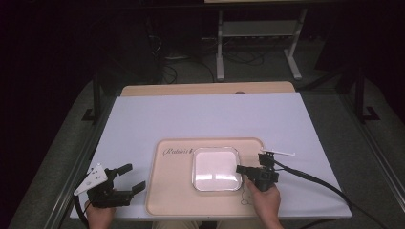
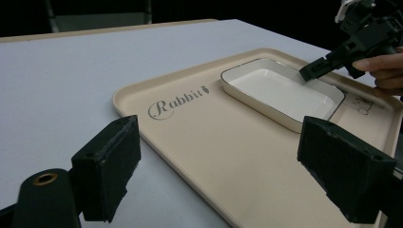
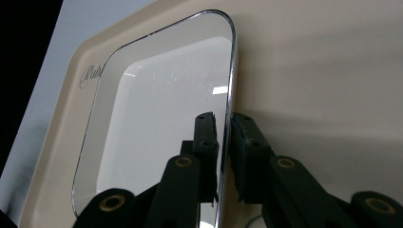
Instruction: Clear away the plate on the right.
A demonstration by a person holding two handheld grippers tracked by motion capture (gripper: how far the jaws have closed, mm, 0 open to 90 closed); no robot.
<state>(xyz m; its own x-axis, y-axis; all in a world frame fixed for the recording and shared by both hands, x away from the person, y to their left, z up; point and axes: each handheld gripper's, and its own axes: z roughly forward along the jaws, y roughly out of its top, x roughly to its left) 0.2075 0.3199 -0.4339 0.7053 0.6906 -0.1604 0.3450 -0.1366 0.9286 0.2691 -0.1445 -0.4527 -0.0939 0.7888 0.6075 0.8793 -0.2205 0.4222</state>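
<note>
A white, square dish with a dark thin rim [image 1: 216, 169] [image 2: 280, 88] [image 3: 157, 118] lies empty on a beige tray [image 1: 172, 191] [image 2: 214, 137] [image 3: 309, 71] printed with the word "Rabbit". My right gripper [image 1: 240, 169] [image 2: 313, 71] [image 3: 223, 118] reaches in from the dish's right side. Its two jaws straddle the dish's right rim, one inside and one outside, with a thin gap showing at the pads. My left gripper [image 1: 132, 177] [image 2: 221, 142] rests left of the tray near the table's front edge, jaws wide apart and nothing between them.
The tray sits on a white mat [image 1: 210, 117] covering the table, with a strip of wooden tabletop [image 1: 205, 89] bare at the back. The right gripper's black cable [image 1: 315, 180] trails off to the right. A metal desk frame [image 1: 258, 43] stands on the floor beyond.
</note>
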